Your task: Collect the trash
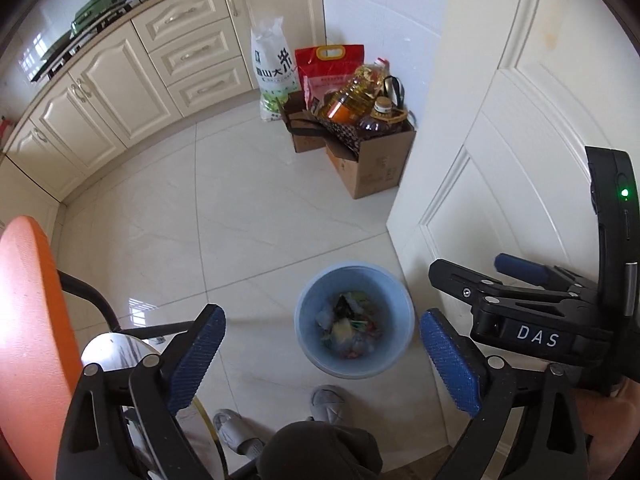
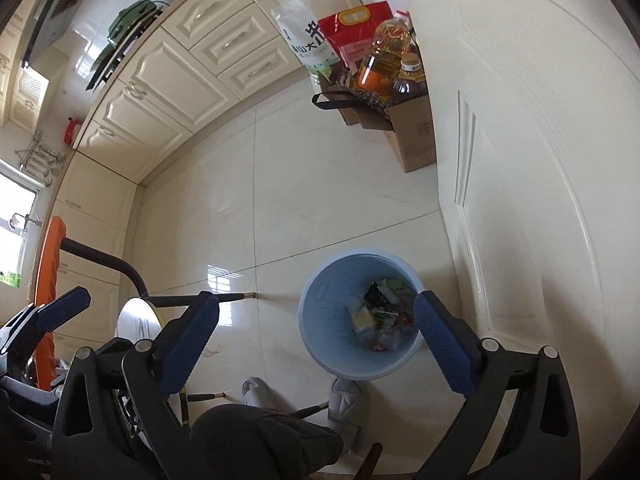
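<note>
Left wrist: left gripper released, empty; blue bin, holding trash, at 12 o'clock between the pads. Lower squarely.

Right wrist: right gripper spread, empty; bin at 1 o'clock; shift right.

A glossy pale tiled floor carries a blue trash bin holding mixed litter, just beside a white door. Cardboard boxes and a white rice sack stand in the far corner.
</note>
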Demonstrator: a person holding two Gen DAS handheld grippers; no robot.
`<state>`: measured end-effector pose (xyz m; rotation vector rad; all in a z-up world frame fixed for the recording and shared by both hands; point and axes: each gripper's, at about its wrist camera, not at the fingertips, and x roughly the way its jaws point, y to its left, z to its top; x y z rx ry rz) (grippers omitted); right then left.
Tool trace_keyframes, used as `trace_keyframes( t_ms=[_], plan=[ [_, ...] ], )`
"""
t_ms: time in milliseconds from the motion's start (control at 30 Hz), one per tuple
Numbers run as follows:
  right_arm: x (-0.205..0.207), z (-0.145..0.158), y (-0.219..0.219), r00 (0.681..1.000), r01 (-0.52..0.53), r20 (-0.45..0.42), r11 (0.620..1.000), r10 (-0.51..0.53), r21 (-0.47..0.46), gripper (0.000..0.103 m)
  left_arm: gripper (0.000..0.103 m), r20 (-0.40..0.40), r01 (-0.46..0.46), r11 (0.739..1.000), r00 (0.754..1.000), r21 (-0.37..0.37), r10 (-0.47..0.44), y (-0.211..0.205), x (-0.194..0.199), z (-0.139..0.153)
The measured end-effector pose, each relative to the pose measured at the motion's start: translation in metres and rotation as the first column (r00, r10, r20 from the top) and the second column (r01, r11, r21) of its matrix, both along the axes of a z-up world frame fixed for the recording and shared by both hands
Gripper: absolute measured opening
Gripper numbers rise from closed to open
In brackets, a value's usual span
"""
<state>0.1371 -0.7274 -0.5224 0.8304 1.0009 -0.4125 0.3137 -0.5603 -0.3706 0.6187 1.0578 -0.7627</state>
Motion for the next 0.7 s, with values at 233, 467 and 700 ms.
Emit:
trace_keyframes(
  t_ms=[233, 467, 700],
  plan=[
    [-0.003, 0.029, 0.007, 0.999, 0.027, 0.033, 0.999, -0.026, -0.024, 0.103, 0.101, 0.095, 0.022, 0.999, 0.995, -0.045, -0.018, 0.024, -0.039, 0.024],
    [-0.010, 0.106, 0.033, 0.987, 0.035, 0.157, 0.995, -0.021, -0.090, 0.103, 0.101, 0.151, 0.002, 0.986, 0.988, -0.168, 0.024, 0.075, -0.066, 0.071],
    [-0.017, 0.213, 0.086, 0.953, 0.006, 0.297, 0.975, 0.062, -0.224, 0.103, 0.101, 0.243, -0.086, 0.941, 0.955, -0.327, 0.172, 0.181, -0.090, 0.132]
  ],
)
